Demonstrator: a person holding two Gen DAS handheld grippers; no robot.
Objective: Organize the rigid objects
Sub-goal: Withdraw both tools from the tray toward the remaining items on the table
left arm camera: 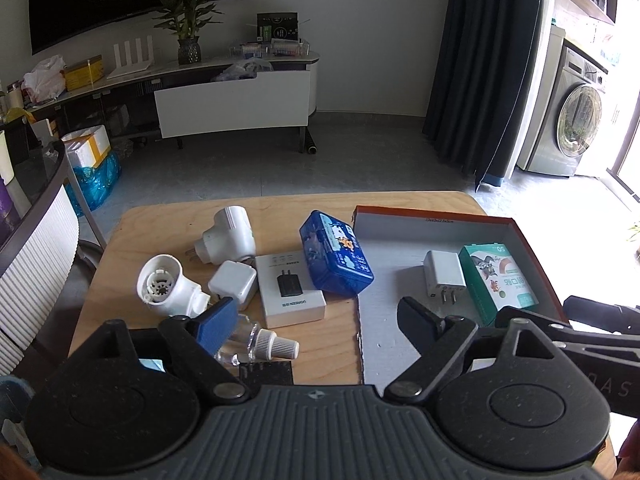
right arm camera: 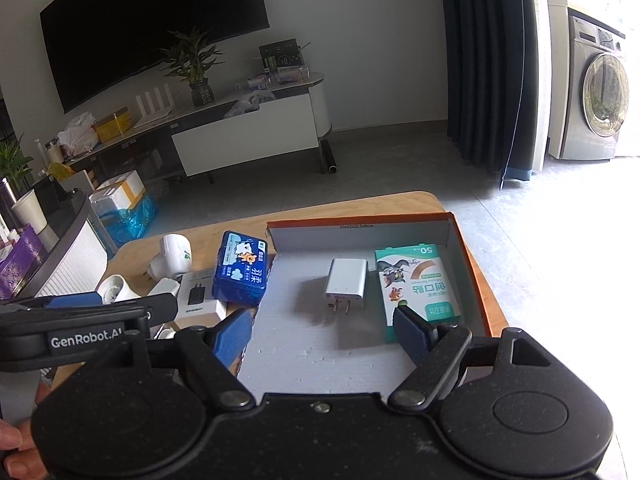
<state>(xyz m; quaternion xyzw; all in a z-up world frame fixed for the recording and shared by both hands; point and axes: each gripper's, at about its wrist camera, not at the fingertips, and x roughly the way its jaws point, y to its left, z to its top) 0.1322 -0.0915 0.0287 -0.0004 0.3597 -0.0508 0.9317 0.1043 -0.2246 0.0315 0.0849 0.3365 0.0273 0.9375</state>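
An orange-rimmed cardboard box (left arm camera: pixel 436 216) with a white foam floor lies on the right of the wooden table. Inside it are a white charger (right arm camera: pixel 346 284) and a green bandage box (right arm camera: pixel 416 284). Left of the box sit a blue tin (left arm camera: pixel 336 258), a white charger carton (left arm camera: pixel 290 288), a white square adapter (left arm camera: pixel 232 282), two white plug-in devices (left arm camera: pixel 230 238) (left arm camera: pixel 164 286) and a clear bottle with a white cap (left arm camera: pixel 260 344). My left gripper (left arm camera: pixel 316 320) is open above the carton and the bottle, holding nothing. My right gripper (right arm camera: pixel 324 336) hangs open over the foam floor, just short of the charger.
The table (left arm camera: pixel 240 208) has rounded corners, with floor beyond its far edge. A white ribbed chair (left arm camera: pixel 36 264) stands at the left. A black card (left arm camera: pixel 266 372) lies near the bottle. A TV stand, a curtain and a washing machine are far behind. A hand (right arm camera: pixel 16 452) shows at the lower left.
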